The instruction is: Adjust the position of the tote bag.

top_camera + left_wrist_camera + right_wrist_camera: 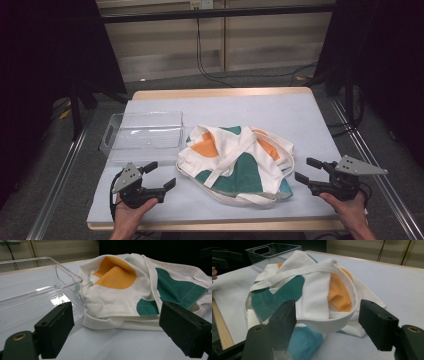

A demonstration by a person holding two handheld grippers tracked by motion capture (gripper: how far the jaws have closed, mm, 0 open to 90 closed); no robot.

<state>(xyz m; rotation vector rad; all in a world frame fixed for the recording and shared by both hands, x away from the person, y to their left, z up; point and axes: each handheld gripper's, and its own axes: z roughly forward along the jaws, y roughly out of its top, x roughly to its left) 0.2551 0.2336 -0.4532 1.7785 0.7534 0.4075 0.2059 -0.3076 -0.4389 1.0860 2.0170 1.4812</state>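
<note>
A crumpled white cloth bag [235, 162] with orange and green patches and long white straps lies in the middle of the table. My left gripper [161, 176] hovers open just left of the bag, its jaws pointing at it with nothing between them. In the left gripper view the bag [130, 290] sits a little beyond the open gripper [125, 332]. My right gripper [306, 170] stands open to the bag's right, jaws aimed at it. In the right gripper view a strap loop [329, 325] curls just ahead of the open gripper [329, 322], untouched.
A clear plastic bin [144, 132] with cut-out handles stands left of the bag, empty; it also appears as the bin [32, 292] and the bin [270, 251]. A white mat [280, 115] covers the wooden table [220, 93]. Dark stands and cables lie on the floor beyond.
</note>
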